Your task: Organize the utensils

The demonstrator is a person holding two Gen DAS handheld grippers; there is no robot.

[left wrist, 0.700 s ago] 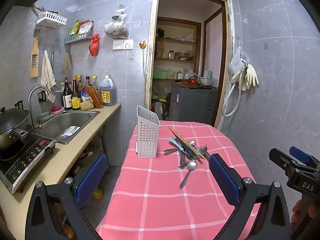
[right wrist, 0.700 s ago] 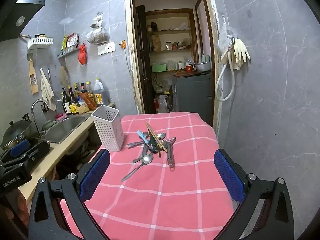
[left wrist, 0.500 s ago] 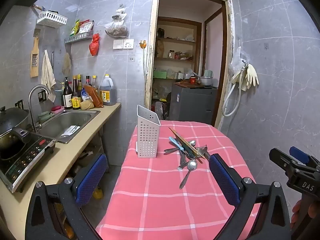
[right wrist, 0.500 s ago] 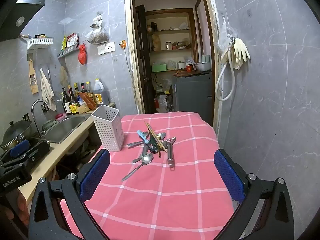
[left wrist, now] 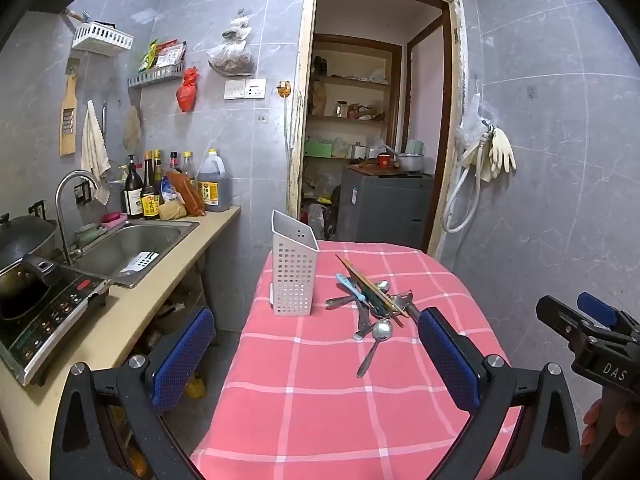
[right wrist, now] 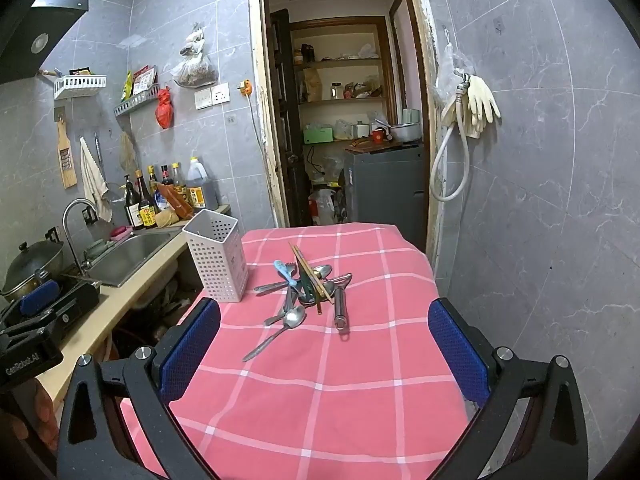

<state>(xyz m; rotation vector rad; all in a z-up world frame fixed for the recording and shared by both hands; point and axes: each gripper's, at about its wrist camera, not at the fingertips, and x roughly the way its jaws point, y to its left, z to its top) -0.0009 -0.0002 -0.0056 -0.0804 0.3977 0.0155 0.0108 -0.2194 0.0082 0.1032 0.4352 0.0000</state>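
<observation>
The left gripper [left wrist: 320,354] and right gripper [right wrist: 324,354] both hang spread wide, grasping nothing. The utensils [right wrist: 306,290] lie in a heap (spoons, chopsticks, a peeler) on the pink checked tablecloth [right wrist: 320,400], just beside the upright white holder [right wrist: 218,256].

Pink tablecloth [right wrist: 320,392] crossed by a white check, covering the table. On it a white holder [right wrist: 218,262] dotted with square holes, and a heap of silver cutlery [right wrist: 304,292] with one pale blue handle [right wrist: 285,272] and brown chopsticks [right wrist: 310,272]. Blue mesh pads [right wrist: 458,354] sit on black gripper fingers. Grey marbled wall tiles [right wrist: 540,160], a red bag [right wrist: 165,109] hanging far left, cream gloves [right wrist: 482,100] right.
</observation>
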